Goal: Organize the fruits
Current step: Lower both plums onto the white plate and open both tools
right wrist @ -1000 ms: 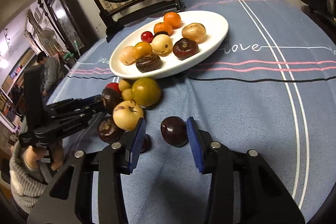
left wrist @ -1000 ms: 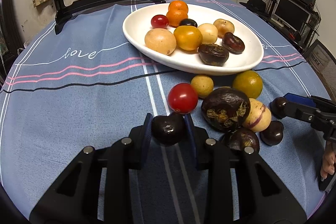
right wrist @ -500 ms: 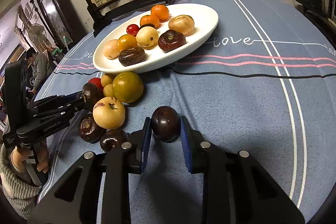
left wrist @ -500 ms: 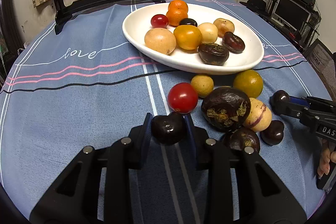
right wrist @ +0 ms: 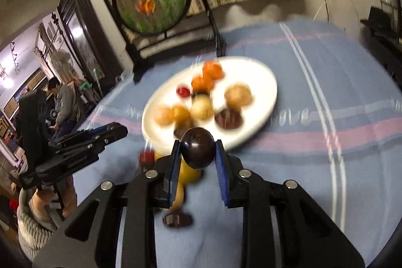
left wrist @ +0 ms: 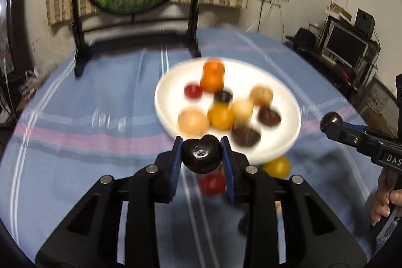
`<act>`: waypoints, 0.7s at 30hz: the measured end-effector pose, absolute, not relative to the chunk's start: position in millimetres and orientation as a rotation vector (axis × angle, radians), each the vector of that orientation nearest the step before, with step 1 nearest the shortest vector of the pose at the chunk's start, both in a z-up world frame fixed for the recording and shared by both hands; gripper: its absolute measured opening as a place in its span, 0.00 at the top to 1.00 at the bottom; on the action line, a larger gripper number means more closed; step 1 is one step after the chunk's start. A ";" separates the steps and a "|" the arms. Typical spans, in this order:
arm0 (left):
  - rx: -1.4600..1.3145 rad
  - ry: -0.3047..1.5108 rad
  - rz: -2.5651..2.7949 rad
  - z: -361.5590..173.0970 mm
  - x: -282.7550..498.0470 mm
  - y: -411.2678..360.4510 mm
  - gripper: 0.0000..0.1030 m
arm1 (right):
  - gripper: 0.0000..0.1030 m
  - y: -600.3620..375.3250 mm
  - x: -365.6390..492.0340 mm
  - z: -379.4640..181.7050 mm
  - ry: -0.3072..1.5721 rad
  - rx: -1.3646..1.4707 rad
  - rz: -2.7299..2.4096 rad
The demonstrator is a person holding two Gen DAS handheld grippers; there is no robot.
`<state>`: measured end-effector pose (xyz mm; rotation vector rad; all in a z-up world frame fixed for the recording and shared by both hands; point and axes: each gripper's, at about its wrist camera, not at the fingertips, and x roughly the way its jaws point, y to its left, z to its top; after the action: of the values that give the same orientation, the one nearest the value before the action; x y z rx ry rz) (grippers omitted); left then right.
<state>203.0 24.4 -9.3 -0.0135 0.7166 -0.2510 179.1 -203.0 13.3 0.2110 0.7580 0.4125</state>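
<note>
over on the left, the left gripper (left wrist: pixel 201 159) is pinching a dark heart-shaped fruit (left wrist: pixel 201 156) between its blue pads, held up off the blue striped tablecloth (left wrist: pixel 75 162). under it a red tomato (left wrist: pixel 212 183) and a yellow fruit (left wrist: pixel 276 167) lie loose on the cloth, just beside the near rim of the white oval plate (left wrist: pixel 165 89), which already carries oranges, pale round fruits and a few dark ones. further right, the right gripper (right wrist: pixel 197 152) is clamped on a round dark plum-like fruit (right wrist: pixel 197 148), also in the air near the plate's front edge. looks to me like the carry step, both fruits lifted and headed for the plate. next, each wants bringing over a bare patch of plate, lowering, then letting go gently so nothing rolls off
</note>
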 end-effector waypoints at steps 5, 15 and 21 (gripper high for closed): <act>-0.067 0.704 -0.225 2.3 259.2 15.6 0.70 | 0.74 -196.6 229.5 28.8 0.721 0.261 0.399; -0.099 0.830 -0.190 -40.7 326.7 25.1 0.70 | 0.74 -190.5 316.9 -15.2 0.820 0.274 0.365; -0.050 0.836 -0.178 -48.1 335.0 18.4 0.52 | 0.72 -182.7 339.4 -29.9 0.850 0.238 0.363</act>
<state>335.0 18.4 -48.1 -0.0498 0.8357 -0.1777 339.4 -182.7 -29.9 0.2381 0.8498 0.3629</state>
